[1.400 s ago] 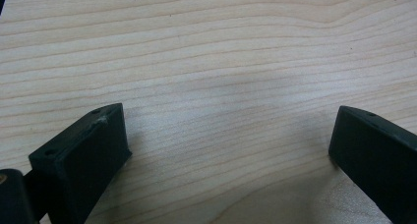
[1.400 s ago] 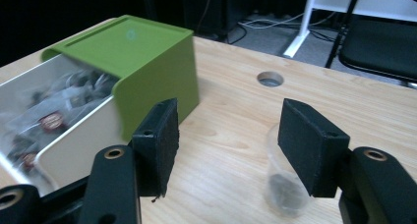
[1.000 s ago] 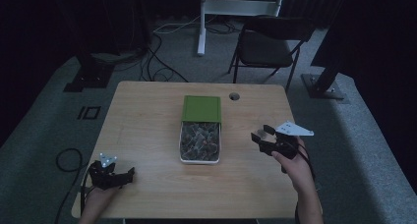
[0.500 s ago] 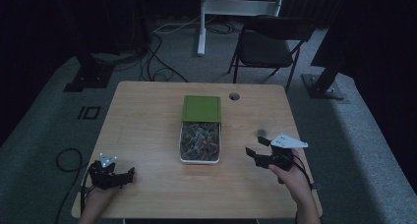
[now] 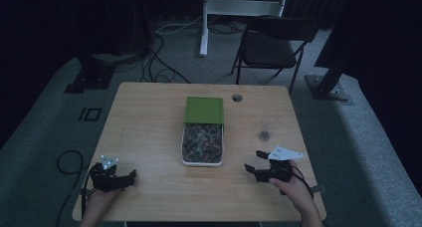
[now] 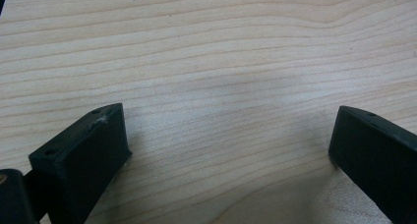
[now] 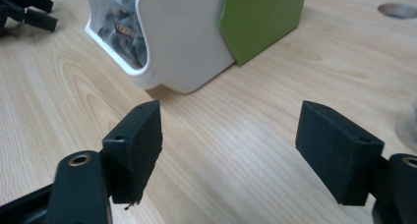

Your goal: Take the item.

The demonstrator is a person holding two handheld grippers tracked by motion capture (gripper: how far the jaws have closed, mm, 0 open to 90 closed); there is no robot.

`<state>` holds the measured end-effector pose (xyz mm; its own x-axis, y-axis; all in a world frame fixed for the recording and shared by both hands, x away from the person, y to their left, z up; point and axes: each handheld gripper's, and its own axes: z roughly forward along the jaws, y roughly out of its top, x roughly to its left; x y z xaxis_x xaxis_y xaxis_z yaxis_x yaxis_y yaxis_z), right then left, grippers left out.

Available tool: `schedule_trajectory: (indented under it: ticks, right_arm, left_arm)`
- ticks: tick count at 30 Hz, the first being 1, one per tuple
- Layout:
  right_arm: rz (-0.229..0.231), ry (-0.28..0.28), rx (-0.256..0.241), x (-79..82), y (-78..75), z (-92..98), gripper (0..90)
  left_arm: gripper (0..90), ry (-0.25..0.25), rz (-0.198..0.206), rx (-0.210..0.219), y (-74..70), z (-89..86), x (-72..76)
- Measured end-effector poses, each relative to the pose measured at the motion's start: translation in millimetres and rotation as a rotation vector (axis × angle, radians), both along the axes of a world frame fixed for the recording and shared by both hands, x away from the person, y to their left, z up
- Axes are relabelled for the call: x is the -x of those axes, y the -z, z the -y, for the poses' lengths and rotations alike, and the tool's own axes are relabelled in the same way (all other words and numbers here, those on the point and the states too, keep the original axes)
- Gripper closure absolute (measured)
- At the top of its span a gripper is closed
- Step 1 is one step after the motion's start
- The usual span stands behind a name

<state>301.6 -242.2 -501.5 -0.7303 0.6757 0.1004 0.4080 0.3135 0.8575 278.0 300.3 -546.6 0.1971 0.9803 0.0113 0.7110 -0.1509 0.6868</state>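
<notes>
Grippers parked apart from a half-open box

Work on the white box point(image 5: 202, 146) is judged barely begun. The box is seen at the middle of the table point(image 5: 149, 117), with its green lid point(image 5: 204, 110) slid toward the far edge so that the near half lies uncovered and dark, crinkly contents point(image 5: 201, 141) are exposed (what they are cannot be told). Nothing has been lifted out, and nothing is held.

The right gripper point(image 5: 255, 163) is found near the near right corner, its jaws spread wide and empty; in the right gripper view point(image 7: 228, 135) they are aimed at the white wall of the box point(image 7: 187, 47), which lies a little way ahead, not touched. The left gripper point(image 5: 132, 174) is rested by the near left corner, its jaws also wide and empty over bare wood in the left gripper view point(image 6: 226, 150).

Everything is judged still to be done: the box has to be reached, then either the lid or the contents handled.

Little is placed in the way. A round cable hole point(image 5: 237, 97) is set near the far edge and a dark knot point(image 5: 264, 135) is marked toward the right edge, both well clear of the box. Beyond the table a folding chair point(image 5: 271, 43) and floor cables point(image 5: 164, 62) are seen, of no concern to the reach.
</notes>
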Motion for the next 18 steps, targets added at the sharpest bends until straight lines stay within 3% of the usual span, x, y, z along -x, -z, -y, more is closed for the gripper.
schedule_trajectory:
  ticks: [8, 18]
  right_arm:
    - [-0.037, -0.029, 0.021, 2.0, 16.4, 3.9, 21.8]
    - [-0.068, -0.036, 0.118, 5.1, 30.5, 22.1, 20.2]
  left_arm:
    - [1.9, 0.0, 0.0, 0.0, 0.0, 0.0, 0.0]
    - [1.9, 0.0, 0.0, 0.001, 0.0, 0.1, 0.0]
